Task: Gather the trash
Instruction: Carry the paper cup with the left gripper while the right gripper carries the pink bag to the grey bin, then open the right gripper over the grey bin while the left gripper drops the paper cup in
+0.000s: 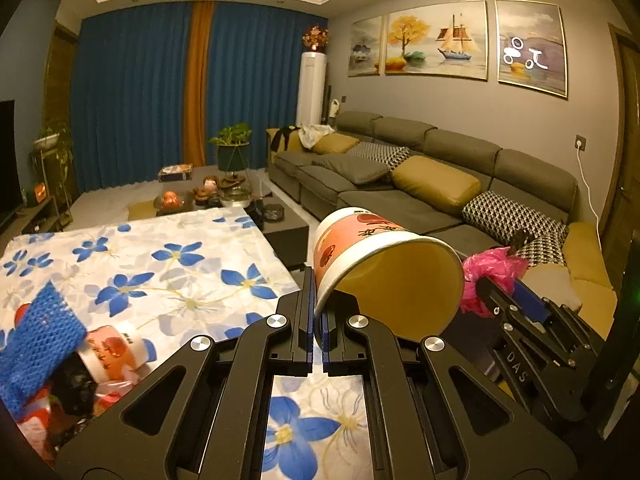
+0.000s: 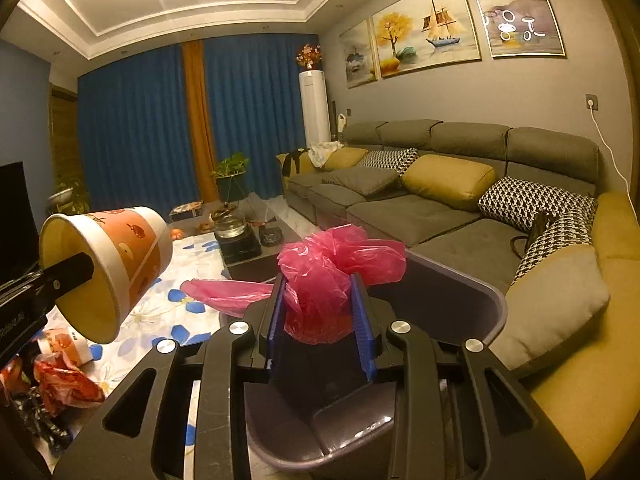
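Between the left gripper's (image 1: pixel 319 322) two fingers sits the rim of a paper cup (image 1: pixel 376 264), pinched tight, one finger inside the wall and one outside. That cup is orange and white with a printed pattern, tipped on its side in the air so the yellowish inside faces the camera. It hangs off the edge of the table, which has a white cloth with blue flowers (image 1: pixel 168 264) over it.

Over on the right gripper (image 2: pixel 322 308), the blue pads have a crumpled pink plastic bag (image 2: pixel 332 276) between them. The bag bulges out above and below the fingers and looks squeezed at the sides, so it's a grasp, just not a very tight one. Right under it is a dark purple trash bin (image 2: pixel 480 304), open at the top, and the bag is above the bin's mouth, not inside yet as far as I can tell. A loose pink tail of the bag sticks out toward the table.

Further out, on the cloth at the near left corner there's more junk: a second printed cup (image 1: pixel 116 354) lying on its side, a blue mesh net (image 1: pixel 40 344) and some red wrappers (image 2: pixel 66 384). Behind all that is a long grey sofa (image 2: pixel 420 200) with yellow and checkered cushions.
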The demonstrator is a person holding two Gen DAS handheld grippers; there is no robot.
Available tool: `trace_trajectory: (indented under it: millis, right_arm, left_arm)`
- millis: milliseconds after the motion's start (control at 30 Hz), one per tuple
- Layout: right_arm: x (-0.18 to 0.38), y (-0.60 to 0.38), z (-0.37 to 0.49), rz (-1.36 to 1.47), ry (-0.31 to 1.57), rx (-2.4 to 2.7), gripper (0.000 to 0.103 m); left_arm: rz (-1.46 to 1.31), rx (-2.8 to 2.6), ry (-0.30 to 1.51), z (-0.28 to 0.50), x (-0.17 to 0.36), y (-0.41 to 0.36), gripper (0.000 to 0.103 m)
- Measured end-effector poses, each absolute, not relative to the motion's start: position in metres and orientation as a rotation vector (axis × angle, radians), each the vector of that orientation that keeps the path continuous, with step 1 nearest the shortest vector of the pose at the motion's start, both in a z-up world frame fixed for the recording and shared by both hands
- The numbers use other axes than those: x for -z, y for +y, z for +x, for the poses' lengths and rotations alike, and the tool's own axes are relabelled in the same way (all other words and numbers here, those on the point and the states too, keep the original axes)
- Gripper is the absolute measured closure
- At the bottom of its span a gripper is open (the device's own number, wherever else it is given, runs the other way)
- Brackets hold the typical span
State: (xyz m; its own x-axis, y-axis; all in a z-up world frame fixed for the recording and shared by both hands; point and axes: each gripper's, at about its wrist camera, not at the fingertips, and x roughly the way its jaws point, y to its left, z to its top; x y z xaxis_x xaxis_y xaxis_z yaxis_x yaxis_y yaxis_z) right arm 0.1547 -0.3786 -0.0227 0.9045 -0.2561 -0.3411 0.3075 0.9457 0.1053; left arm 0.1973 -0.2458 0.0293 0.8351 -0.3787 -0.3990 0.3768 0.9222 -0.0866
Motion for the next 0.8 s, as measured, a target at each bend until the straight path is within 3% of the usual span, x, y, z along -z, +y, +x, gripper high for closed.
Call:
trace_trajectory:
  millis: [100, 267, 367, 800]
  right_arm:
    - [0.027, -0.386, 0.154, 0.187, 0.325, 0.292, 0.054]
    - [0.027, -0.400, 0.150, 0.213, 0.318, 0.331, 0.050]
    - [0.024, -0.404, 0.138, 0.232, 0.289, 0.372, 0.041]
    - [0.022, -0.412, 0.118, 0.227, 0.251, 0.444, 0.036]
  left_arm:
    - [0.002, 0.403, 0.426, 0.205, -0.026, -0.252, 0.101]
    - [-0.008, 0.429, 0.455, 0.214, -0.017, -0.261, 0.101]
    - [0.007, 0.465, 0.456, 0.213, -0.012, -0.273, 0.101]
    - [0.049, 0.557, 0.515, 0.218, 0.011, -0.313, 0.101]
